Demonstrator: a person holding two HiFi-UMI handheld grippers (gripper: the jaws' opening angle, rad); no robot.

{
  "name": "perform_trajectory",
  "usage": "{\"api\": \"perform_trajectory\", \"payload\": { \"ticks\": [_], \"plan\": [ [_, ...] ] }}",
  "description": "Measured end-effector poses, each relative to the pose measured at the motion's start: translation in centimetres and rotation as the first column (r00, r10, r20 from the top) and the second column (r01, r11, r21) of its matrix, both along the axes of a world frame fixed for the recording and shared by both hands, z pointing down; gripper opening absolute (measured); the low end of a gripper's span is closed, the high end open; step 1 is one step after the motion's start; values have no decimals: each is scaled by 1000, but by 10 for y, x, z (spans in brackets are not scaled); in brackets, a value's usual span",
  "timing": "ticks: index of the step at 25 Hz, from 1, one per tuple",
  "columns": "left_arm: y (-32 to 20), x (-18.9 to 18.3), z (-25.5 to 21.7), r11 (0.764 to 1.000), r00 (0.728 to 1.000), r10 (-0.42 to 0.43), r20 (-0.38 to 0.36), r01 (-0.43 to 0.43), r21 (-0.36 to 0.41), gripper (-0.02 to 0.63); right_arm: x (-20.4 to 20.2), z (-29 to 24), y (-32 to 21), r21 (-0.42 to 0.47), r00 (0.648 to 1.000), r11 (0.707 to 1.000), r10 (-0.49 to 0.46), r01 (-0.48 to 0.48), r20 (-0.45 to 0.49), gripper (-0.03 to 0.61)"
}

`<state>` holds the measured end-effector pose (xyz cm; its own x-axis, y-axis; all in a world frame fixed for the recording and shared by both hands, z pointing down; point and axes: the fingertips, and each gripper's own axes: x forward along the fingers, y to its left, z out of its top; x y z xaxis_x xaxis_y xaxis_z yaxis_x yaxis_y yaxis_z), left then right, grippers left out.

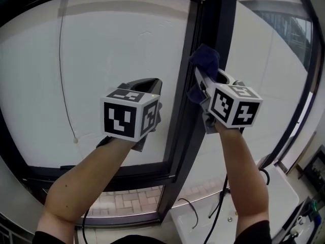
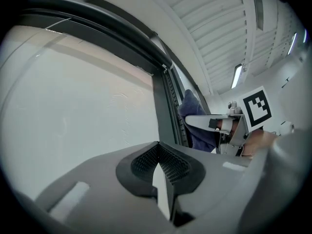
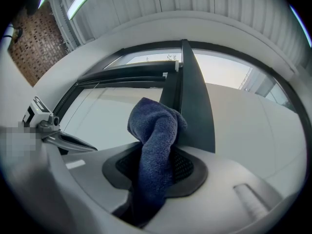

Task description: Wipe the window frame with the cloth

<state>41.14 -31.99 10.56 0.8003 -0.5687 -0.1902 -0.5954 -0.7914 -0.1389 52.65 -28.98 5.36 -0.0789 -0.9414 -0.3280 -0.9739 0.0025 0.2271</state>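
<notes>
The cloth [image 1: 205, 60] is clamped in the closed right gripper [image 1: 202, 85] and laid against the window frame [image 1: 179, 151] upright — long axis vertical, just ahead of the jaws — while the left gripper [image 1: 146, 88], closed and empty, is held to its left.

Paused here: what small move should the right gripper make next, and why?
Probably slide the right gripper down the dark vertical frame: it is shut on the blue cloth, which sits against the frame high up, with most of its length below.
</notes>
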Motion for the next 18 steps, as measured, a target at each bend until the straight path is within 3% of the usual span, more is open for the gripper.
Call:
{"api": "perform_trajectory", "payload": {
  "ticks": [6, 11, 18],
  "plan": [
    [-2, -5, 52, 999, 1000, -12, 9, 12, -40, -6, 0, 42, 0, -15, 1000, 1000, 4, -4, -6, 126],
    [-3, -9, 99, 995, 1000, -1, 26, 3, -103, -6, 1, 80, -1, -25, 998, 999, -30, 31, 59, 126],
    [3, -8, 137, 999, 999, 22, 29, -21, -40, -6, 1, 132, 1, -30, 1000, 1000, 2, -2, 14, 126]
  ]
}}
